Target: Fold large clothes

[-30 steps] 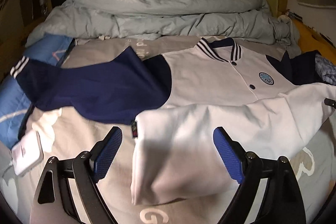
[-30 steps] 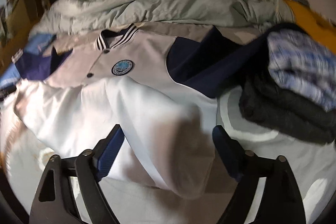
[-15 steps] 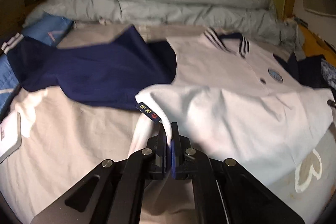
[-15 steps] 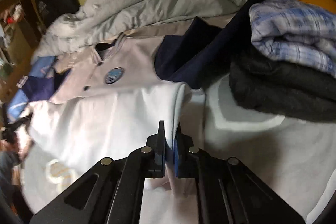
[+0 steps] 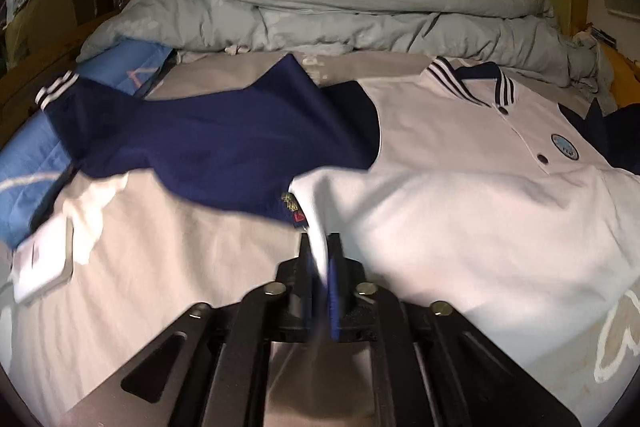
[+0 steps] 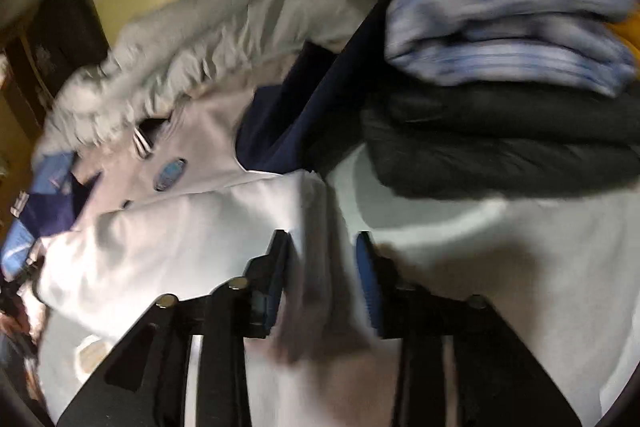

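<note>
A white varsity jacket [image 5: 460, 155] with navy sleeves [image 5: 208, 143], striped collar and round chest badge lies on the bed, its lower part folded up over the body. My left gripper [image 5: 320, 255] is shut on the jacket's white folded edge near its label. In the right wrist view the same jacket [image 6: 172, 239] shows at the left. My right gripper [image 6: 324, 267] has its jaws parted, with the jacket's white edge lying loosely between them.
A crumpled grey duvet [image 5: 340, 3] is piled at the head of the bed. A stack of folded clothes, blue plaid [image 6: 508, 27] on dark grey [image 6: 500, 147], sits at the right. A blue cloth [image 5: 24, 163] and a white flat object [image 5: 40, 259] lie at the left.
Both grippers shut on the jacket's folded edge half a second ago. The left has stayed shut. The right has opened its jaws and tilted.
</note>
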A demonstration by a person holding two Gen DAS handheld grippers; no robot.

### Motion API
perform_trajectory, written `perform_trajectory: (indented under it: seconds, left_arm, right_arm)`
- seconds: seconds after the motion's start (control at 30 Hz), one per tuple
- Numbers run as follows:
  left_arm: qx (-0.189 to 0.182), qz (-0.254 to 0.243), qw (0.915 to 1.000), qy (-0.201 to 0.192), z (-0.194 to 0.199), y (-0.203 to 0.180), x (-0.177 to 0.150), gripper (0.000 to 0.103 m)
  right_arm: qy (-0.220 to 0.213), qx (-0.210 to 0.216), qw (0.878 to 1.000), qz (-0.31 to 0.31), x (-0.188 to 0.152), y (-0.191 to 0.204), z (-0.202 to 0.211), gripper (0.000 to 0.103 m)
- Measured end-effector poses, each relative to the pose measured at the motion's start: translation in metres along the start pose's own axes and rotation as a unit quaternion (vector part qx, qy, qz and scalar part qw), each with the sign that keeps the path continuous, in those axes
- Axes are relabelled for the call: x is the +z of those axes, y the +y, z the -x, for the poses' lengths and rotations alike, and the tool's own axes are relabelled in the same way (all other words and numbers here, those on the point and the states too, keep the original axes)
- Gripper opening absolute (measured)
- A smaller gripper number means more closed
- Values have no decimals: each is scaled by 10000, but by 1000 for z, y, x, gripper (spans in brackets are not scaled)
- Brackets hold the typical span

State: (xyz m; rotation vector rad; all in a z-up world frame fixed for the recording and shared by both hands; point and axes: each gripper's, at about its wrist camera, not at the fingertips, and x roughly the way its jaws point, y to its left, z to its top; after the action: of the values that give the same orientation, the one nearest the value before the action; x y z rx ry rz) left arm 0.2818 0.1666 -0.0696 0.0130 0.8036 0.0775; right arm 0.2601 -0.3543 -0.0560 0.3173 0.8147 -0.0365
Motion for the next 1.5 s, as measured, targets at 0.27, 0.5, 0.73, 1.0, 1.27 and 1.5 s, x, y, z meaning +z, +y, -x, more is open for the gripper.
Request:
perform_trajectory:
  seconds: [0.27, 0.5, 0.73, 1.0, 1.27, 1.5]
  left_arm:
    - [-302, 94, 9984, -474, 62, -7, -38, 33]
    - [-197, -92, 9973, -699, 83, -26, -53, 37]
    - [-583, -210, 9916, -1132, 119, -48, -45, 42]
    - [-740, -247, 9913, -1058, 116, -78, -41, 42]
    - [-558, -168, 9954, -766, 82, -79, -61, 42]
    - [-586, -131, 9948, -821, 78, -72, -68, 42]
  right_arm:
    - [403, 270, 9953, 839, -27, 28, 38, 36]
    - [415, -497, 9904, 1220, -38, 41, 6, 24]
    - [232, -418, 9857, 1613, -33, 50, 14, 5]
    - [354, -731, 9913, 1035, -20, 19, 16, 4]
    - [367, -825, 9909, 995, -36, 15, 29, 11]
    - [-257, -581, 9940, 887, -33, 30, 72, 15]
